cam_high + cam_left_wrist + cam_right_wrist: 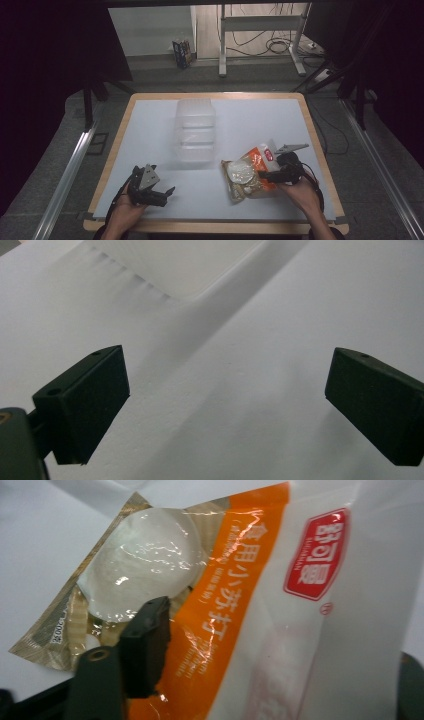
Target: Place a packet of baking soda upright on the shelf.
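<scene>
The left gripper (227,405) hangs over the white table (260,340) with its two black jaws wide apart and nothing between them. A clear container's (175,265) edge lies farther ahead.

Orange-and-white glossy snack bag (248,173) lying flat near table's right front, clear plastic container (195,130) mid-table, empty, upright

Both grippers are showing black bodies with blocky black jaws. The left gripper (159,192) and right gripper (266,175) are each carrying a grey three-cornered plate and trailing a dark cable. Screw holes are dotting the jaw tops.
</scene>
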Motion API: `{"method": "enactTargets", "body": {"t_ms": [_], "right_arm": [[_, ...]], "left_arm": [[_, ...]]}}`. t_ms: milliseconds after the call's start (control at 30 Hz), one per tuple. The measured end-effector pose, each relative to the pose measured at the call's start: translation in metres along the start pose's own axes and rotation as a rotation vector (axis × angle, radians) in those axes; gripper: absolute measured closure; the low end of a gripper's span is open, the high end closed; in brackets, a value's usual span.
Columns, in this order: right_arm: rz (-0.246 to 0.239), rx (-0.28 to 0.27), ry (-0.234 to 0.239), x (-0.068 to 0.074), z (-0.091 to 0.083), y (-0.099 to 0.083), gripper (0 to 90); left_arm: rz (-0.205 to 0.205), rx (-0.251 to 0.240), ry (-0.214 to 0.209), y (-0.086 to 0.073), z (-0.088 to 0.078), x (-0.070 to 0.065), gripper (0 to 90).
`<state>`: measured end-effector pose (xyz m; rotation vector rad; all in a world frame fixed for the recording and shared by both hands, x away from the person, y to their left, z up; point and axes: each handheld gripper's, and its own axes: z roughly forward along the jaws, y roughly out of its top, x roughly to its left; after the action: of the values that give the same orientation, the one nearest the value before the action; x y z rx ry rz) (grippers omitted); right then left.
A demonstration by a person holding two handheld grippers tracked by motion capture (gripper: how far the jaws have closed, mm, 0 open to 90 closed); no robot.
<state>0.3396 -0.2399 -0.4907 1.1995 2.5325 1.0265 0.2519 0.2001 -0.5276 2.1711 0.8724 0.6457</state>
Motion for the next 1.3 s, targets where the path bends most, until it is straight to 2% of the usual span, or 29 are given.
{"method": "enactTargets", "body": {"t_ms": [67, 167, 233, 267, 300, 333, 433, 767, 967, 1300], "right_arm": [[0.021, 0.002, 0.019, 0.002, 0.002, 0.001, 44.8], [0.022, -0.002, 0.034, 0.005, 0.002, 0.003, 58.3], [0.001, -0.002, 0.008, 0.008, 0.002, 0.004, 70.1], [0.001, -0.002, 0.008, 0.008, 0.002, 0.004, 70.1], [-0.009, 0.007, -0.032, 0.010, 0.002, 0.005, 84.0], [-0.006, 0.014, -0.040, 0.010, 0.002, 0.006, 87.3], [0.012, 0.017, -0.021, 0.008, 0.001, 0.007, 88.1], [-0.008, -0.039, 0.043, 0.013, -0.013, 0.017, 88.3], [-0.050, -0.064, 0.082, 0.025, -0.023, 0.033, 88.3], [-0.121, -0.068, 0.082, 0.043, -0.033, 0.057, 88.4]], "left_arm": [[0.005, 0.000, 0.000, 0.000, 0.000, 0.000, 4.0], [0.004, -0.007, 0.002, 0.000, 0.000, 0.000, 4.0], [0.005, -0.009, 0.004, 0.001, -0.001, 0.000, 4.0], [0.005, -0.009, 0.004, 0.001, -0.001, 0.000, 4.0], [0.006, -0.009, 0.005, 0.001, -0.001, 0.000, 4.0], [0.007, -0.010, 0.005, 0.001, -0.001, 0.000, 4.1], [0.007, -0.010, 0.005, 0.001, -0.001, 0.000, 4.1], [0.009, -0.012, 0.014, 0.001, -0.001, 0.000, 4.1], [0.007, -0.010, 0.014, 0.001, -0.001, 0.000, 4.0], [0.009, -0.007, 0.014, 0.001, -0.001, 0.000, 3.9]]}}
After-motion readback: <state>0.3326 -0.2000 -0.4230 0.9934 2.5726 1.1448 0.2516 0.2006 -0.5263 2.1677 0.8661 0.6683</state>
